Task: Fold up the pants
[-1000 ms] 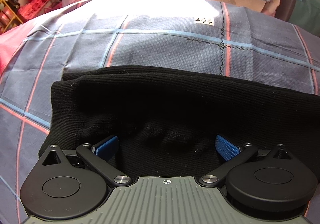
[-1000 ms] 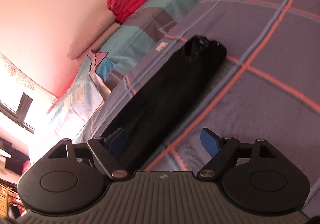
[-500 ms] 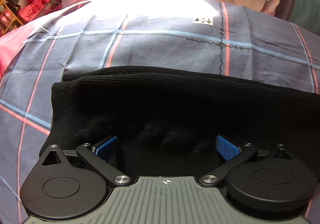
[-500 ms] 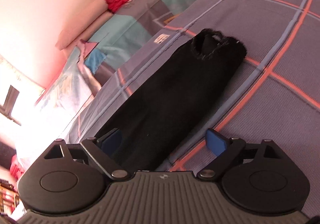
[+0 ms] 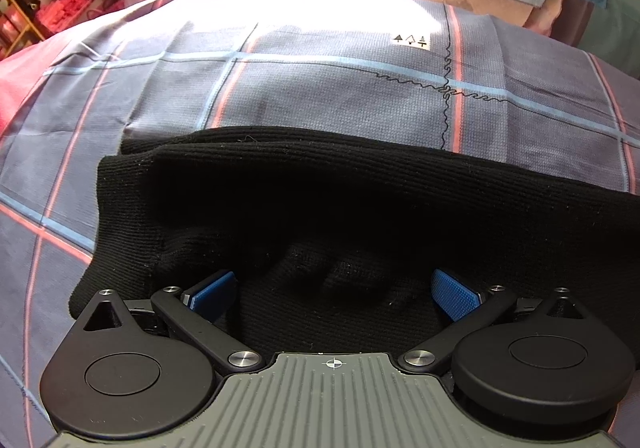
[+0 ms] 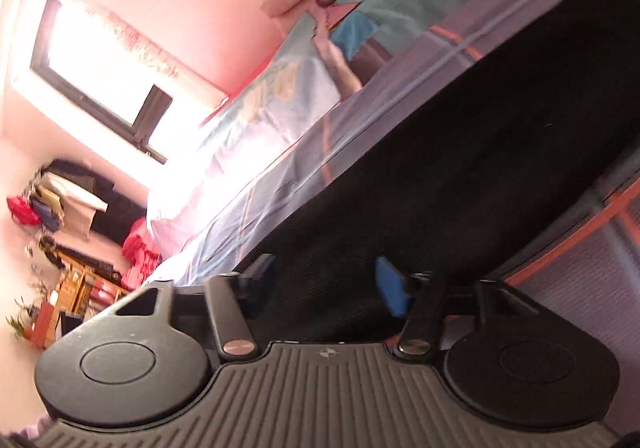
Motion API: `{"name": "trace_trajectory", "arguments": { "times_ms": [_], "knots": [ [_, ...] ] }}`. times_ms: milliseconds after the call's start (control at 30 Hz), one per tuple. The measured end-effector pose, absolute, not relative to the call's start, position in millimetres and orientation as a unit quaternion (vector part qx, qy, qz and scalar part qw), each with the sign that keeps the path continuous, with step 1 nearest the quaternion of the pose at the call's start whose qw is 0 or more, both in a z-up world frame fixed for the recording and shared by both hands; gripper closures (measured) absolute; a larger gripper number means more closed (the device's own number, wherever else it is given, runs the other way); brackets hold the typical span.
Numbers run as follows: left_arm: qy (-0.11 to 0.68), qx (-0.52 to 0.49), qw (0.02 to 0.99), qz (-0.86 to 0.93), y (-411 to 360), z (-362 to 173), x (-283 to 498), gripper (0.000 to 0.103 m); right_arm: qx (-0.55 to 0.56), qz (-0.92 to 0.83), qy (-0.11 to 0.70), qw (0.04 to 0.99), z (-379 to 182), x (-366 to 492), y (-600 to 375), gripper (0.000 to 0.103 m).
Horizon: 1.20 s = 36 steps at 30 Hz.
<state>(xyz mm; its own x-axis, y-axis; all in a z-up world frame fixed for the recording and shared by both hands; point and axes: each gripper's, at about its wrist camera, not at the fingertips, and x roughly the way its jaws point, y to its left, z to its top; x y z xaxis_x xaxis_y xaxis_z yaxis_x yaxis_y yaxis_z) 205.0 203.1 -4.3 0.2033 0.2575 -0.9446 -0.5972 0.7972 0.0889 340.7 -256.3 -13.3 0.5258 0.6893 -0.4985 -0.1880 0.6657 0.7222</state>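
pants: black knit pants (image 5: 360, 216) lie flat on the bed (image 5: 320, 88), folded lengthwise into a long strip; in left view they fill 3 to 9 o'clock, in right view (image 6: 460, 168) they run from 6 toward 1 o'clock.
left hand-held gripper: left hand-held gripper (image 5: 334, 290) at 6 o'clock, jaws wide, blue pads either side of a bunched ridge of knit, not pinching it.
right hand-held gripper: right hand-held gripper (image 6: 326, 282) w/ jaws approx. half spread over the strip's near end, holding nothing; view blurred, tilted.
step (est.): lining up grips for the next fold.
risk: thick stacked knit, so a pinch may catch the top layer only & layers slide apart.
risk 2: uneven lift btw. ends could skew the fold.
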Motion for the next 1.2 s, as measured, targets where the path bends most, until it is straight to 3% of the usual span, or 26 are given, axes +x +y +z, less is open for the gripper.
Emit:
{"name": "trace_trajectory", "arguments": {
  "times_ms": [100, 233, 400, 467, 533, 567, 600, 633, 700, 767, 1000, 1100, 1167, 1200],
  "knots": [
    [0.562, -0.152, 0.764, 0.279, 202.7, -5.3, 208.0, 0.0, 0.376, 0.181, 0.368, 0.831, -17.7, 368.0, -326.3, 0.098],
    [0.557, -0.152, 0.768, 0.277, 203.2, -4.8, 204.7, 0.0, 0.369, 0.054, 0.324, 0.87, -2.2, 387.1, -387.0, 0.1],
    [0.548, -0.153, 0.774, 0.278, 201.1, -4.3, 199.5, 0.0, 0.359, 0.155, 0.324, 0.862, 11.1, 380.4, -364.4, 0.056],
    [0.542, -0.154, 0.777, 0.279, 199.7, -4.3, 195.9, 0.0, 0.357, 0.205, 0.36, 0.837, 1.4, 388.6, -342.8, 0.053],
    [0.539, -0.152, 0.781, 0.278, 198.1, -2.5, 192.1, 0.0, 0.335, 0.176, 0.376, 0.846, -7.1, 403.2, -333.2, 0.058],
    [0.539, -0.151, 0.782, 0.273, 196.7, -0.4, 188.6, 0.0, 0.335, 0.142, 0.369, 0.855, -8.8, 408.9, -336.6, 0.09],
    [0.54, -0.15, 0.784, 0.266, 195.8, 2.5, 184.9, 0.0, 0.327, 0.091, 0.363, 0.868, -2.7, 411.8, -336.6, 0.102],
    [0.539, -0.148, 0.787, 0.26, 194.8, 6.6, 179.8, 0.0, 0.314, 0.071, 0.342, 0.883, 7.5, 408.8, -333.2, 0.1],
    [0.524, -0.147, 0.801, 0.25, 193.2, 20.0, 162.2, 0.0, 0.265, 0.1, 0.307, 0.909, 28.3, 394.7, -309.0, 0.064],
    [0.502, -0.141, 0.814, 0.256, 193.6, 31.4, 143.0, 0.0, 0.224, 0.198, 0.328, 0.896, 35.9, 382.2, -272.6, 0.052],
    [0.503, -0.163, 0.789, 0.312, 222.3, 19.3, 117.0, 0.0, 0.088, 0.53, 0.435, 0.723, 29.7, 308.2, -74.6, 0.052],
    [0.511, -0.152, 0.788, 0.309, 225.3, 12.2, 116.3, 0.0, 0.055, 0.574, 0.472, 0.666, 12.5, 294.6, -17.9, 0.045],
    [0.514, -0.14, 0.789, 0.306, 223.0, 14.1, 118.1, 0.0, 0.03, 0.512, 0.471, 0.718, 4.0, 302.7, -2.3, 0.052],
    [0.514, -0.134, 0.792, 0.302, 222.1, 16.0, 118.6, 0.0, 0.037, 0.473, 0.463, 0.749, 5.3, 317.8, -3.5, 0.09]
  ]
}}
